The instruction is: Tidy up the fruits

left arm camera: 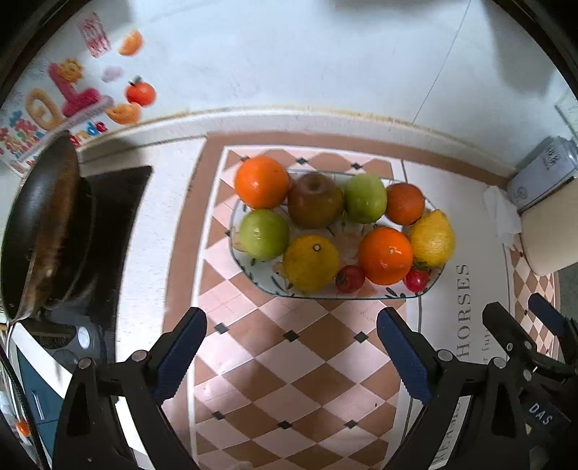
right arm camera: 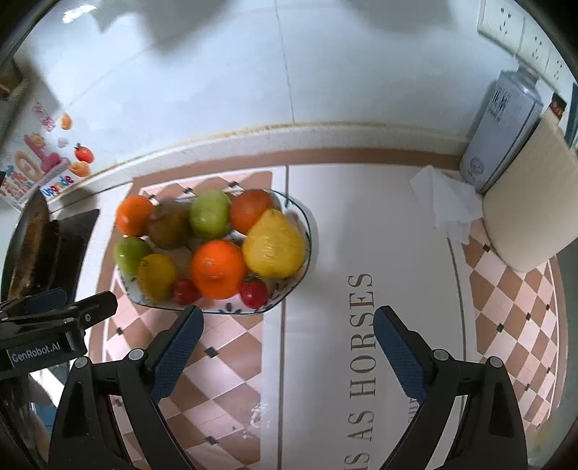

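A glass plate (left arm camera: 318,294) on the checkered mat holds oranges (left arm camera: 261,182), green apples (left arm camera: 264,234), a brownish apple (left arm camera: 314,200), lemons (left arm camera: 311,262) and small red fruits (left arm camera: 349,278). My left gripper (left arm camera: 292,318) hangs open above the mat, just short of the plate's near rim, with nothing between its blue pads. My right gripper (right arm camera: 289,314) is also open and empty, near the plate's (right arm camera: 309,231) right front corner, where a large lemon (right arm camera: 273,247) and an orange (right arm camera: 218,269) lie. Each gripper shows in the other's view: the right gripper (left arm camera: 516,305) at the right edge, the left gripper (right arm camera: 77,298) at the left edge.
A black pan (left arm camera: 39,224) sits on a stove (left arm camera: 119,202) to the left. At the back right stand a metal tin (right arm camera: 502,133) and a cream container (right arm camera: 531,213), with a crumpled tissue (right arm camera: 446,202) beside them. The tiled wall carries stickers (left arm camera: 72,94) and power outlets (right arm camera: 520,32).
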`<state>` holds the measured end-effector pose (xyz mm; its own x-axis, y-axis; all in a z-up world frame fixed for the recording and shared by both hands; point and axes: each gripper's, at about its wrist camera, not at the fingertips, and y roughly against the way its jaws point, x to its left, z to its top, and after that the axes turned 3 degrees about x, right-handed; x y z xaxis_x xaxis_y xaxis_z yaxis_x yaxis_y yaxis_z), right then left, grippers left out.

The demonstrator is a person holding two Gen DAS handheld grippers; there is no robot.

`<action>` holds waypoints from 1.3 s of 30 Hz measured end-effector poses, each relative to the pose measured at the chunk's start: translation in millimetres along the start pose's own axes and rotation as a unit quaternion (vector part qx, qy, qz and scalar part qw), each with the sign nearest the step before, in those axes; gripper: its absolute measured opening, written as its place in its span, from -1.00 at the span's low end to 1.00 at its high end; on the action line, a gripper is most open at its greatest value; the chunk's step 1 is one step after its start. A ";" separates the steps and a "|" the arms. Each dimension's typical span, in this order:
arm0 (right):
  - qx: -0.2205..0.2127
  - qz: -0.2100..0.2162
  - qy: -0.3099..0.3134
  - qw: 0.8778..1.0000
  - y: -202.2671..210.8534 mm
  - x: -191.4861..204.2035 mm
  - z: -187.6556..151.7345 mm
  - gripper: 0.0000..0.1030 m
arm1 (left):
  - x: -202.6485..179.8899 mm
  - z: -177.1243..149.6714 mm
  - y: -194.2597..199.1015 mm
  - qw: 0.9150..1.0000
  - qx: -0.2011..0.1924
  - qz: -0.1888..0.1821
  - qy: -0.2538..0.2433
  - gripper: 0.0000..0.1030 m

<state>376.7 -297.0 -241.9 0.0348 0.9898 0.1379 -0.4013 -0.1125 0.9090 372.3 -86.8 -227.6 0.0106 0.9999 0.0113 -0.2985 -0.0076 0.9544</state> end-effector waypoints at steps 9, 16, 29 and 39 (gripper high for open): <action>-0.059 -0.016 0.002 0.998 81.0 22.6 -35.9 0.90 | 17.4 -48.3 79.3 0.996 -0.086 0.003 -0.011 0.87; -0.101 -0.010 -0.006 0.995 152.2 38.9 -83.8 0.96 | 31.4 -97.2 135.9 0.990 -0.140 0.002 -0.020 0.87; -0.175 -0.005 -0.004 0.985 293.6 63.4 -199.1 0.97 | 51.9 -199.7 231.6 0.977 -0.209 -0.013 -0.032 0.87; -0.208 -0.001 0.012 0.978 353.3 73.4 -241.6 0.97 | 55.5 -242.0 272.2 0.969 -0.244 -0.004 -0.026 0.87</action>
<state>16.3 -243.1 -5.7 0.0166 0.9923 0.1224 -0.7389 -0.0703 0.6701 60.7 -30.1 -39.4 0.0604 0.9977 0.0315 -0.7140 0.0211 0.6999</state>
